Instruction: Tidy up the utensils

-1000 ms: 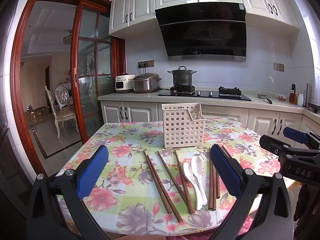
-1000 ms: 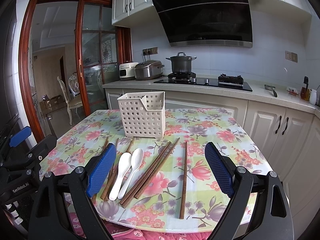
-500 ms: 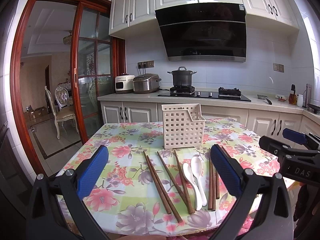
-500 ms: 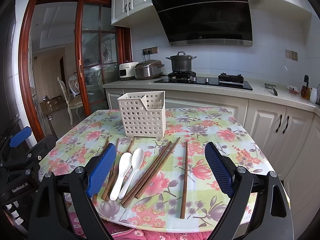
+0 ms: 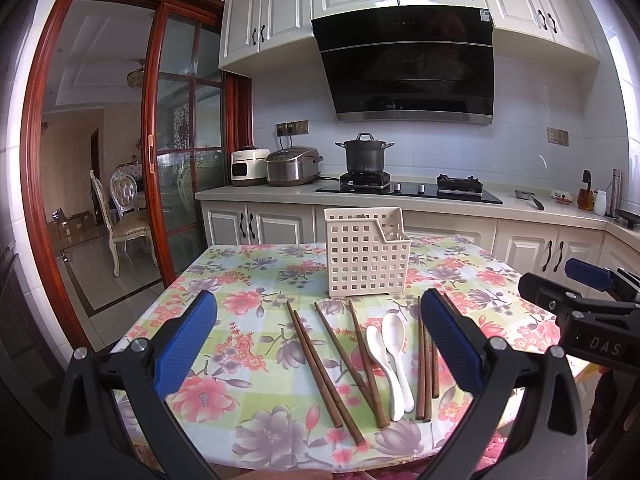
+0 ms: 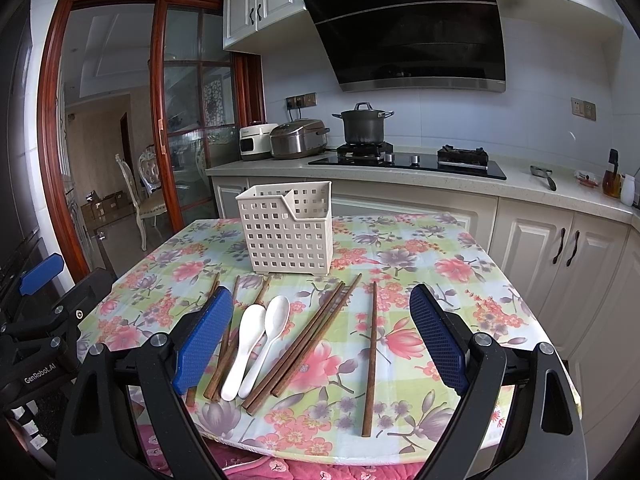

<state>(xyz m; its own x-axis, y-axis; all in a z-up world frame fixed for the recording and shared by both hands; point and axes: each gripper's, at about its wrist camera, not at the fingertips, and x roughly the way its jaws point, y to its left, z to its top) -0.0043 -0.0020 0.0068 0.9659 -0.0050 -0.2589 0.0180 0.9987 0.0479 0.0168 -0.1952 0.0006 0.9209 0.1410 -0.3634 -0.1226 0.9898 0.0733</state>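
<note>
Almost nothing is changing since 1 second ago: I am holding both tongs back at the near edge of the counter [image 6: 420, 240], only drifting slightly. The left tongs [image 5: 320, 344] are sitting spread wide and empty, and the right tongs [image 6: 320, 336] are spread wide and empty too. The chopsticks [image 6: 308, 340] and 2 white spoons [image 6: 260, 344] are lying loose on the floral cloth, just in front of the white basket [image 6: 288, 232], which is looking empty. So I am judging the sorting as not yet started; the first pick is pending.
</note>
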